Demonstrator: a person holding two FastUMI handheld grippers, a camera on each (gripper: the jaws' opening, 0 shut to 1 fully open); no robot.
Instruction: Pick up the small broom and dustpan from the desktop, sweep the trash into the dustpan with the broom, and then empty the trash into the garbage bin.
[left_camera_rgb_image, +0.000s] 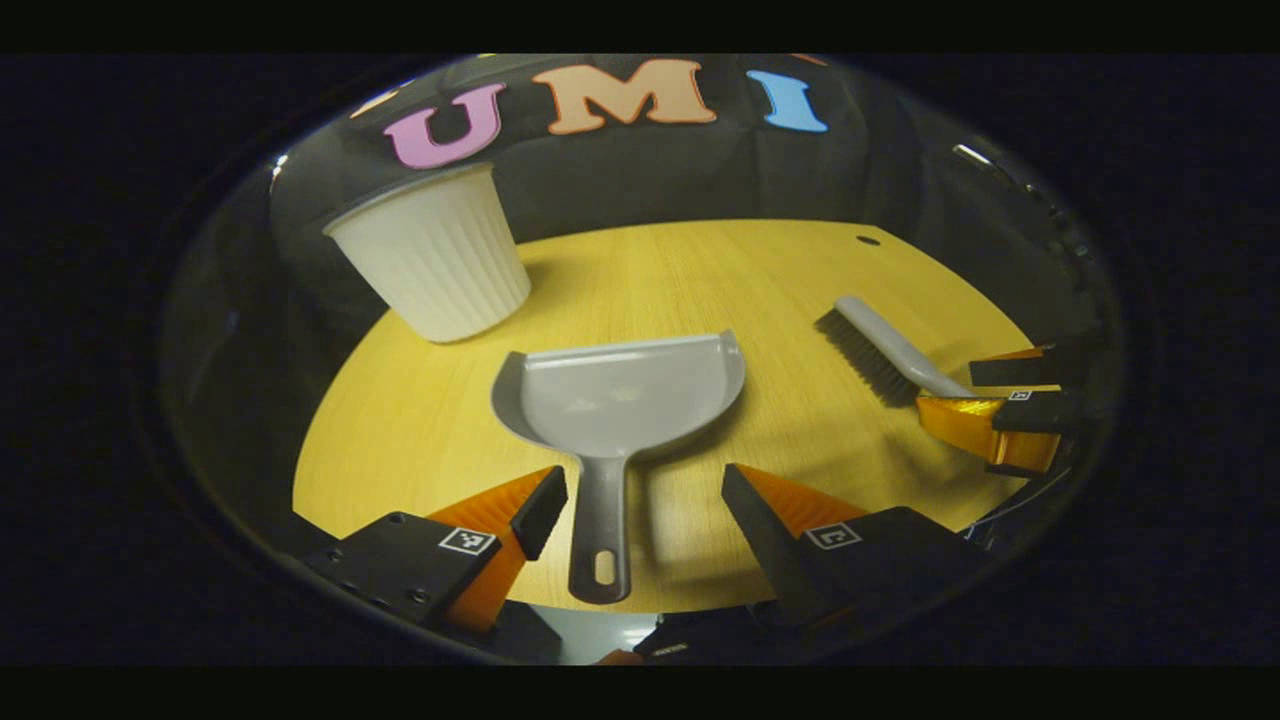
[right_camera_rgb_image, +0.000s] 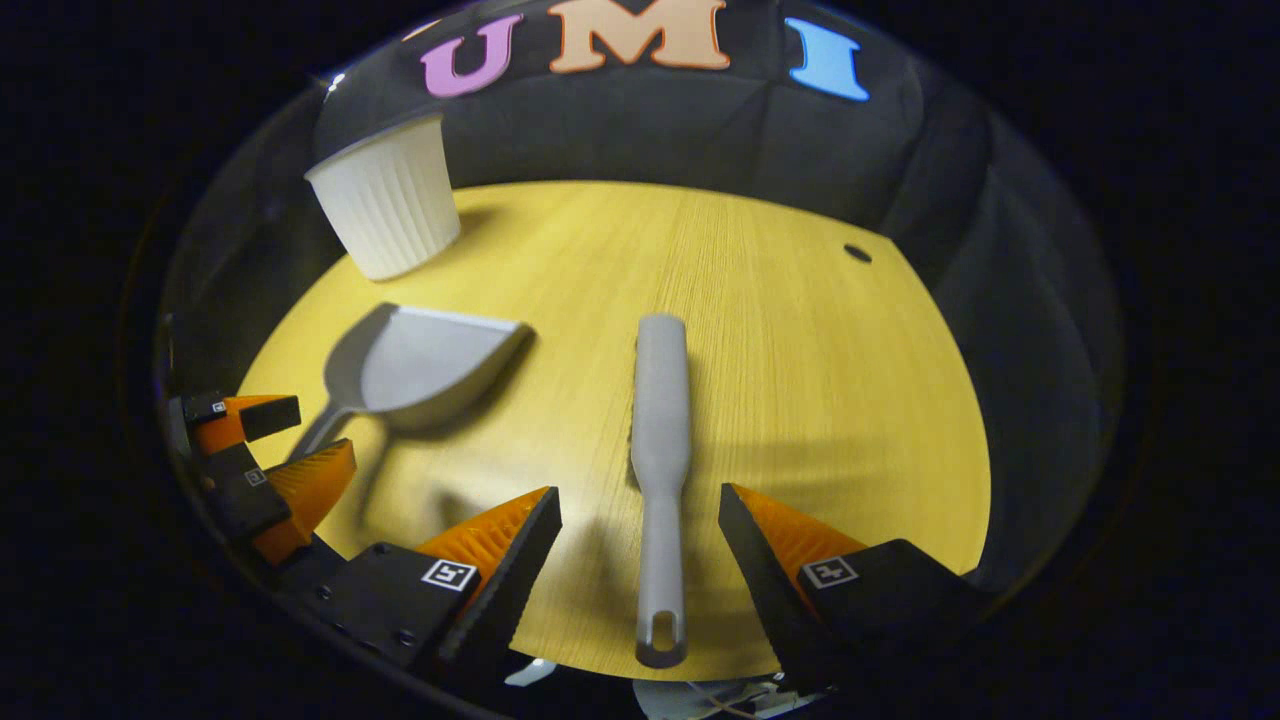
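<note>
Two grippers hang over the yellow desktop, both spread wide and grasping nothing. In the left gripper view, the left gripper brackets the handle of the grey dustpan at lower centre without touching it; bristles of the broom show at right. In the right gripper view, the right gripper straddles the broom's handle, bristles hidden. Farther, upper left, stands the white ribbed garbage bin.

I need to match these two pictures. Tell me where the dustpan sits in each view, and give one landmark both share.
Left gripper view: the dustpan lies at centre, handle between the open left gripper.
Right gripper view: it lies at left, beside the broom.
Shared landmark: the white ribbed bin, upper left in both.
</note>
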